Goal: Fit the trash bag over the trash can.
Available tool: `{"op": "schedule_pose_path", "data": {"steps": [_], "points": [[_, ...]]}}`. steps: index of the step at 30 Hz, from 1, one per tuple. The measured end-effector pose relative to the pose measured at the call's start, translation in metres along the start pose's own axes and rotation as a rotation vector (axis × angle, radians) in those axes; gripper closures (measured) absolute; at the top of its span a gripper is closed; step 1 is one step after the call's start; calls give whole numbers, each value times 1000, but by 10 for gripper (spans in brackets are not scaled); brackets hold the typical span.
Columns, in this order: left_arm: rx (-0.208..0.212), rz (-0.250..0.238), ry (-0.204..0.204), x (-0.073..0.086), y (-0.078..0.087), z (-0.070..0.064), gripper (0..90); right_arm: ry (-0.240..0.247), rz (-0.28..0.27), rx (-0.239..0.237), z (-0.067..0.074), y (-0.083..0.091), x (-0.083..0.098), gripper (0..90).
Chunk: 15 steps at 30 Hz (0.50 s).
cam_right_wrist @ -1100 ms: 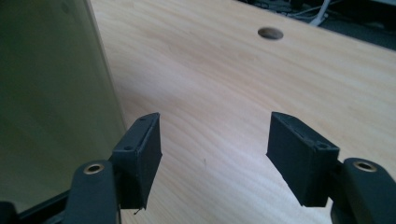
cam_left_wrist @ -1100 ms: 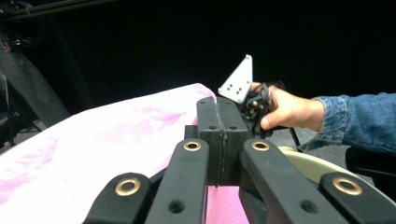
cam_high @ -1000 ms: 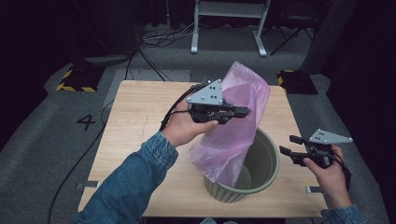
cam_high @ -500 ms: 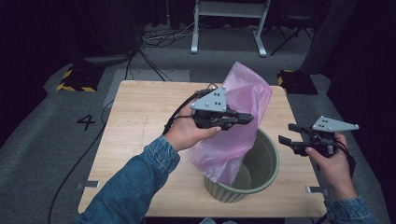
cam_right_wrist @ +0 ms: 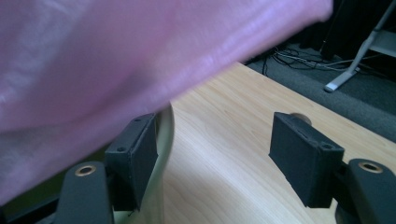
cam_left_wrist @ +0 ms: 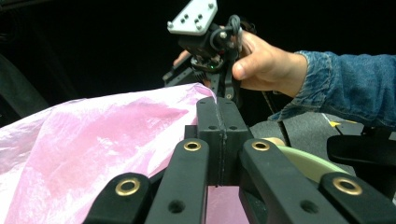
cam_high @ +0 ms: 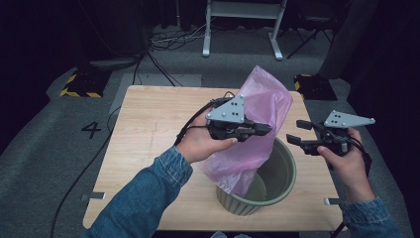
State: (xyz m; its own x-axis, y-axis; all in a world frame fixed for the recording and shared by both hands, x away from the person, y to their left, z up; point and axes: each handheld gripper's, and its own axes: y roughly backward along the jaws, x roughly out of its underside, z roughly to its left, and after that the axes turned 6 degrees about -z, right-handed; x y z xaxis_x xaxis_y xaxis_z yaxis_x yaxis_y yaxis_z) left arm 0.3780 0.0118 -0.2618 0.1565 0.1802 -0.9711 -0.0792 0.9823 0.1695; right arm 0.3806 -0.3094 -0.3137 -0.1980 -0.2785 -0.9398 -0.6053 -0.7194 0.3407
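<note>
The left gripper (cam_high: 265,129) holds the pink bag (cam_high: 257,124) pinched above the green bin (cam_high: 285,173). The right gripper (cam_high: 297,134), its jaws wide with nothing between them, should catch the bag's free edge and spread it over the rim.

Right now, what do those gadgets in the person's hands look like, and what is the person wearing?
Each hand carries a black tool. The left gripper and the right gripper each bear a grey three-cornered plate with small dark dots. Their black fingers are blocky, on arms with brass-ringed pivots. A black cable trails away. Both sleeves are blue denim.
</note>
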Motion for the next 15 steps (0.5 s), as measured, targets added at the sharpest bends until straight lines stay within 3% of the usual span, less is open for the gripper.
{"op": "schedule_pose_path", "data": {"steps": [8, 15], "points": [[6, -1, -2, 0, 0, -1, 899, -1, 7, -56, 6, -20, -13, 316], [18, -9, 1, 2, 3, -1, 899, -59, 62, -66, 5, -38, -11, 329]]}}
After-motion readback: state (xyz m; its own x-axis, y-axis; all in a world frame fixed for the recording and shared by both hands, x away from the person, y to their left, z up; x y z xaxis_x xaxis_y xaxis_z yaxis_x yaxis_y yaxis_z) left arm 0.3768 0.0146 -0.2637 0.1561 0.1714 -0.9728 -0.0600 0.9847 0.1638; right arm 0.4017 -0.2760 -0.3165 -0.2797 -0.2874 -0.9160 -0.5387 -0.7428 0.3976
